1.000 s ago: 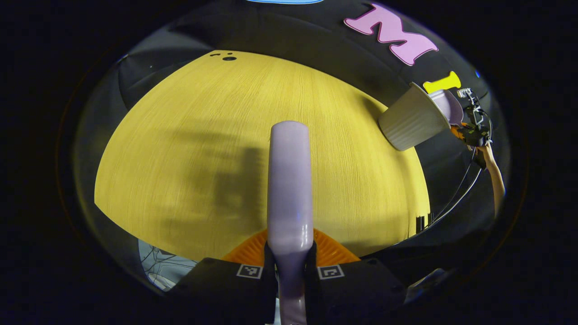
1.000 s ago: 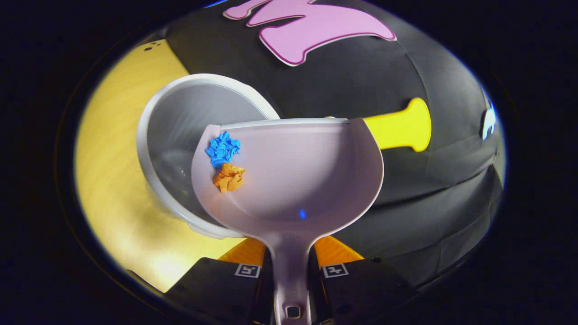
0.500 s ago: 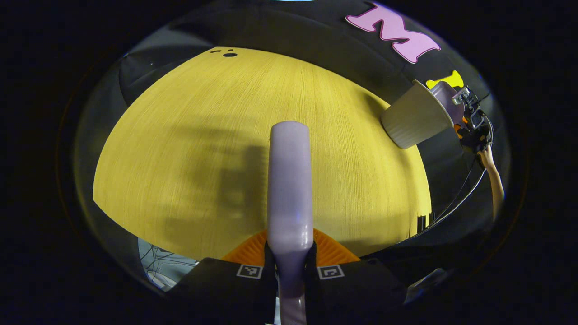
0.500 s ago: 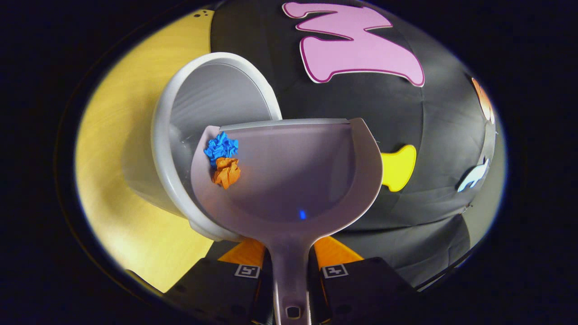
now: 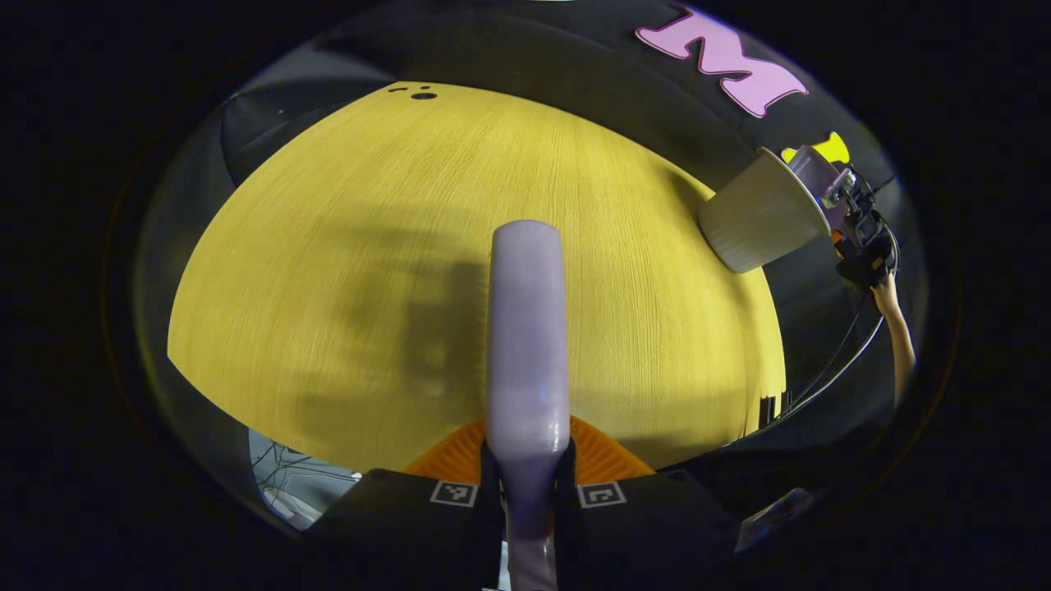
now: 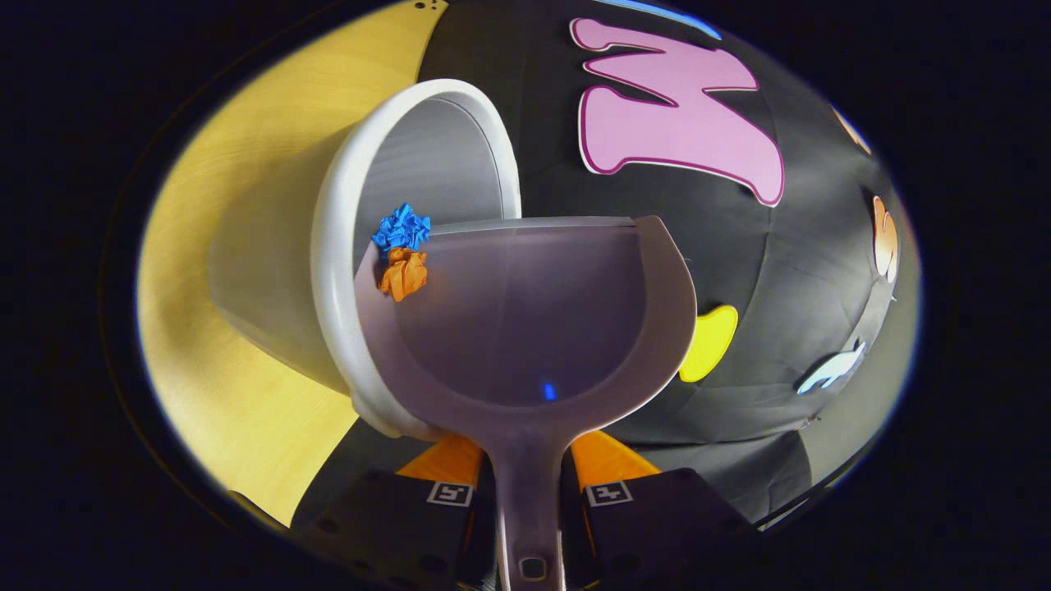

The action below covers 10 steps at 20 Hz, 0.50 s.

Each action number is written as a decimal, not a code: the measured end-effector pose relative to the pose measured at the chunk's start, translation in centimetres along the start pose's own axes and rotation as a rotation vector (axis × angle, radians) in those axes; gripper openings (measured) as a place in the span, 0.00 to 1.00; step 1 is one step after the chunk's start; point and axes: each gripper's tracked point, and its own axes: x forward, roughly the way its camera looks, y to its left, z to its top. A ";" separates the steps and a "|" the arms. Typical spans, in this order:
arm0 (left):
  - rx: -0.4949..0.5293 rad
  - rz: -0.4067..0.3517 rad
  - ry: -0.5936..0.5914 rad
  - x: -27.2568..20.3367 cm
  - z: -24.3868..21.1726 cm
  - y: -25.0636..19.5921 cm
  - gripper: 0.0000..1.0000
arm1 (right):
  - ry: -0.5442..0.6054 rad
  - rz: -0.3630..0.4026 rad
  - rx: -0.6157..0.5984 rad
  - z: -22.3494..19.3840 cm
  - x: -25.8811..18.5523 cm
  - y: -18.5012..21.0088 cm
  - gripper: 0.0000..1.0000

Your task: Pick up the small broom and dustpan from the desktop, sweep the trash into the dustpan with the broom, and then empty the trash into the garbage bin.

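My right gripper (image 6: 526, 492) is shut on the handle of the pale lilac dustpan (image 6: 534, 328), which is tilted over the rim of the white garbage bin (image 6: 410, 164). A blue paper ball (image 6: 401, 230) and an orange paper ball (image 6: 403, 274) sit at the pan's front left corner, right at the bin's mouth. My left gripper (image 5: 525, 492) is shut on the lilac broom (image 5: 526, 328), held above the yellow desktop (image 5: 345, 271). In the left gripper view the bin (image 5: 759, 215), the dustpan (image 5: 814, 171) and the right gripper (image 5: 858, 230) stand at the table's far right.
A hand and forearm (image 5: 897, 328) with trailing cables hold the right gripper past the table's right edge. Small dark holes (image 5: 420, 92) mark the desktop's far edge. The black cloth wall (image 6: 657, 271) rises behind the bin.
The right gripper has tipped the dustpan further toward the bin, and both paper balls have slid up to the pan's front corner. The left gripper with the broom has barely moved.
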 end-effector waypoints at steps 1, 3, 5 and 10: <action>0.002 -0.001 -0.002 0.1 0.1 -0.2 0.30 | -0.010 0.000 -0.024 0.1 0.1 -0.1 0.34; 0.000 -0.004 -0.006 0.2 0.3 -0.3 0.29 | -0.030 0.004 -0.062 0.3 0.2 -0.2 0.35; 0.003 -0.005 -0.008 0.3 0.3 -0.5 0.31 | -0.038 0.011 -0.087 0.3 0.2 -0.2 0.35; -0.020 0.005 -0.026 0.2 0.8 -0.3 0.28 | -0.019 0.058 -0.031 0.0 0.4 -0.2 0.35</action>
